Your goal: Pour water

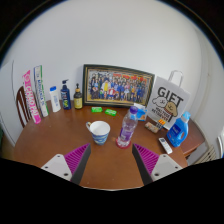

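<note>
- on the wooden counter (60,150), just ahead of the tool (111,160), a white cup (100,131) and beside it a clear water bottle (128,126) with a purple cap
- tool fingers spread apart, gripping nothing
- beyond them, a framed photo (118,86) and a gift bag (166,102)
- a blue bottle (179,129) off to the right

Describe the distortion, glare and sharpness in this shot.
Gripper view: strong fisheye bend, so the wooden table edge curves and the framed photo leans; a pale sheen lies on the tabletop near the white cup; the water bottle reads soft, its label illegible; the open tool is sharpest.
</note>
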